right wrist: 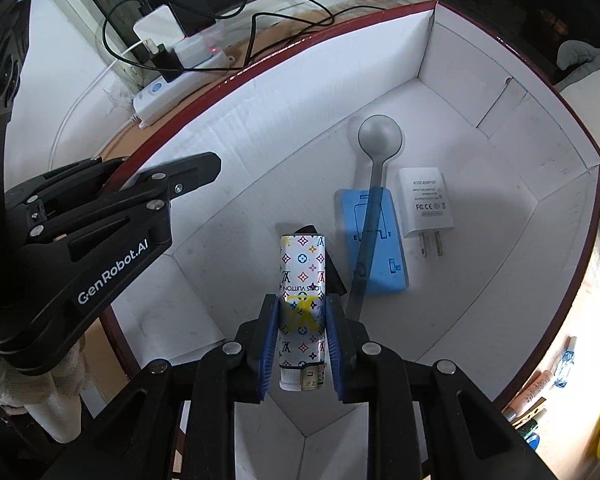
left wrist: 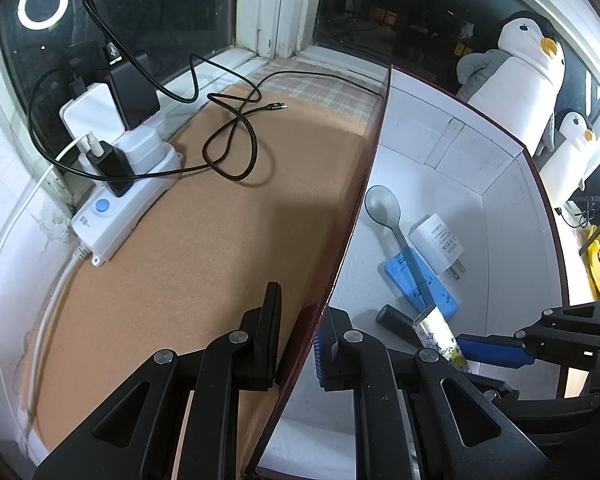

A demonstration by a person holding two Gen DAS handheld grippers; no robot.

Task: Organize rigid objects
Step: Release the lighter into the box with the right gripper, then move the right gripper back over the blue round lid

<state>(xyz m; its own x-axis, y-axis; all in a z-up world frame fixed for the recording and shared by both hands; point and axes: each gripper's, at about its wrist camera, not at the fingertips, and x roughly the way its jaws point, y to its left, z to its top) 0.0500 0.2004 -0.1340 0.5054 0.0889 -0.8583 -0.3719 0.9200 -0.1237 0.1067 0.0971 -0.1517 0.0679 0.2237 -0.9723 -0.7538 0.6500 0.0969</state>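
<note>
The right gripper (right wrist: 302, 344) has its jaws clamped on a patterned lighter (right wrist: 303, 300), the blue pads (right wrist: 269, 350) pressing its two long sides near the striker end, so the body sticks out ahead of the jaws over the floor of the white box (right wrist: 260, 128). This gripper points steeply down into the box. Just under the lighter's far end lies a black object (right wrist: 334, 268), mostly hidden. Ahead of the jaws and a little to their right, a grey spoon (right wrist: 374, 168) rests with its handle across a blue block (right wrist: 376, 240), and a white plug adapter (right wrist: 424, 200) lies just beside the block on its far side from the lighter. The left gripper (left wrist: 298, 344) has its jaws closed on the box's dark red side wall (left wrist: 364, 184), one finger outside over the brown worktop (left wrist: 220, 220), the other inside the box. It slants downward. Ahead of it on the worktop sit a white power strip (left wrist: 124, 208) and a looped black cable (left wrist: 236, 136).
</note>
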